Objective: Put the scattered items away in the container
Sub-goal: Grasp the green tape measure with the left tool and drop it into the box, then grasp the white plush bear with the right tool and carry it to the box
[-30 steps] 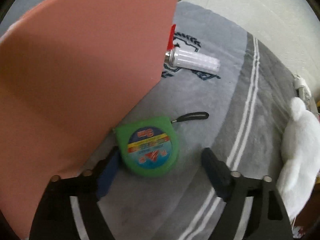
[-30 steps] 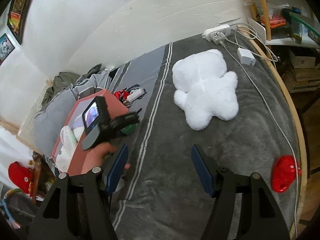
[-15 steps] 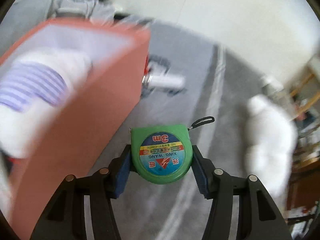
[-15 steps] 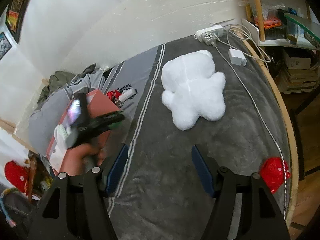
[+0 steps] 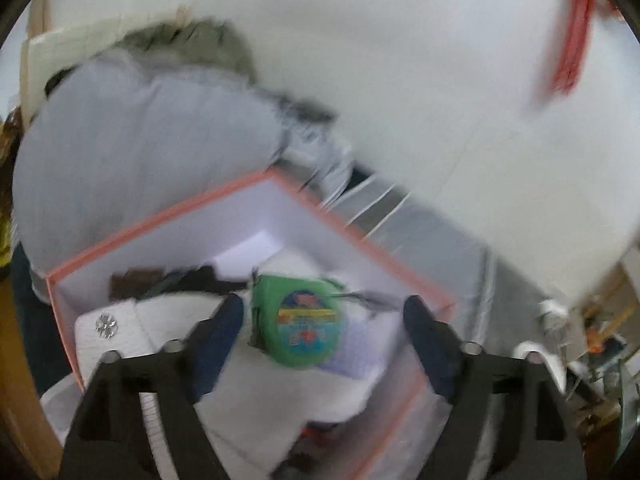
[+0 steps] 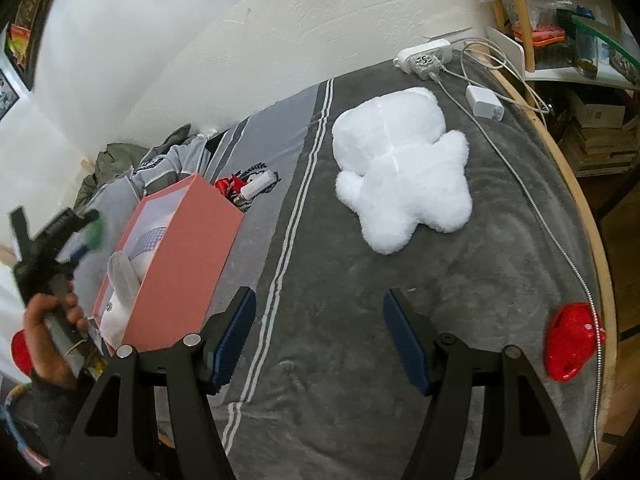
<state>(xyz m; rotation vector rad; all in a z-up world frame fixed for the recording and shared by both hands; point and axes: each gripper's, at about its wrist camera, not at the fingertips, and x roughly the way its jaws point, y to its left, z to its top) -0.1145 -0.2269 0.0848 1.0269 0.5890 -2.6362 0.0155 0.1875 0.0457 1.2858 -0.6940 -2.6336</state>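
1. Left gripper (image 5: pixel 320 320): it is positioned over the open top of the pink box (image 5: pixel 360 236). The jaws are released, standing wide apart with a clear gap on both sides of the green tape measure (image 5: pixel 306 326).
2. Tape measure location: it sits between the spread jaws, inside the box outline and above the white cloth items (image 5: pixel 280 384) packed there. Motion blur prevents confirming whether it is resting on them or in free fall.
3. Reason for the pose: the gripper points down into the box so that a released item lands on the soft contents and not on the bed (image 6: pixel 400 340).
4. Right gripper (image 6: pixel 318 338): the jaws are released and empty. It hangs over the grey blanket, well apart from the box, which keeps it out of the left gripper's path.
5. Remaining items, right wrist view: a white plush toy (image 6: pixel 404 168) lies mid-bed, a white tube with a red cap (image 6: pixel 256 188) lies just beyond the box, and a red object (image 6: pixel 574 340) lies at the bed edge.
6. Judgement: the deposit step appears nearly complete; the plush toy is the closest candidate for the idle right gripper.
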